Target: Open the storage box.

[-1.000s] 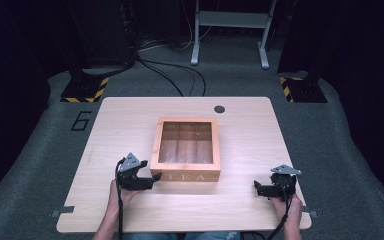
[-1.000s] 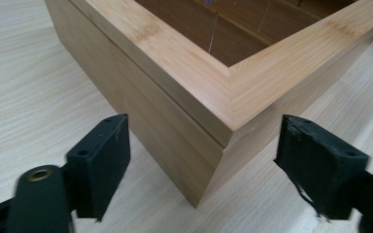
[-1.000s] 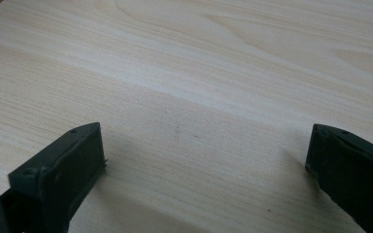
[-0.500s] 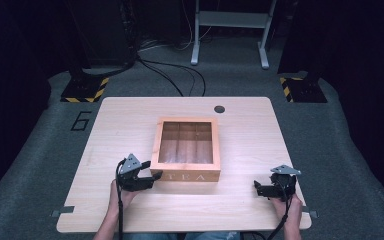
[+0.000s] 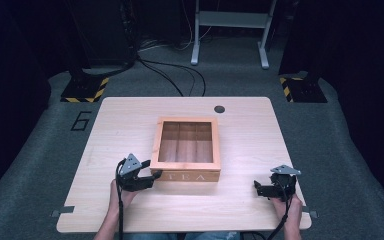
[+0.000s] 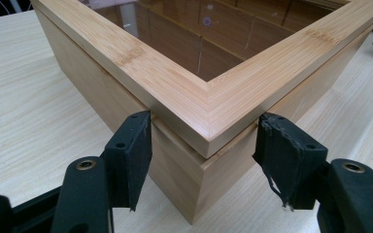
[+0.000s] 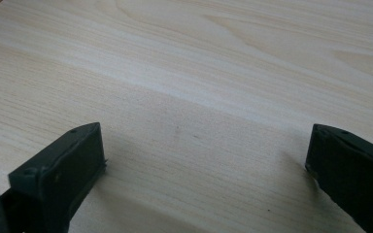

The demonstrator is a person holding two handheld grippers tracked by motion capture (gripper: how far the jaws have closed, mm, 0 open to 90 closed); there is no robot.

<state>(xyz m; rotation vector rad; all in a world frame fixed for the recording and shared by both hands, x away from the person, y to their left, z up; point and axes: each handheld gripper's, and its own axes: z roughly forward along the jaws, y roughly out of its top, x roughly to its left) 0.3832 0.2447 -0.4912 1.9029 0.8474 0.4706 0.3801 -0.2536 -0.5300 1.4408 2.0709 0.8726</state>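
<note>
A wooden tea box (image 5: 186, 176) with a glass-paned lid stands at the middle of the table, "TEA" on its front wall. My left gripper (image 5: 149, 178) is at the box's front left corner. In the left gripper view that corner of the box (image 6: 223, 97) sits between the jaws of the left gripper (image 6: 204, 145). The jaws have just been closing, and both pads (image 6: 135, 145) touch the box's walls just under the lid's edge. My right gripper (image 5: 261, 189) rests near the table's front right, its jaws wide apart over bare wood, as the right gripper view (image 7: 204, 160) shows.
The light wooden table (image 5: 260, 140) has a small dark round cap (image 5: 219, 109) near its far edge. Beyond the table are cables, a white metal frame (image 5: 230, 20) and stands with yellow-black striped bases (image 5: 85, 90) on a grey floor.
The left gripper's jaws have drawn in around the box's front left corner. Both hands have kept their places, and the box has not moved.
</note>
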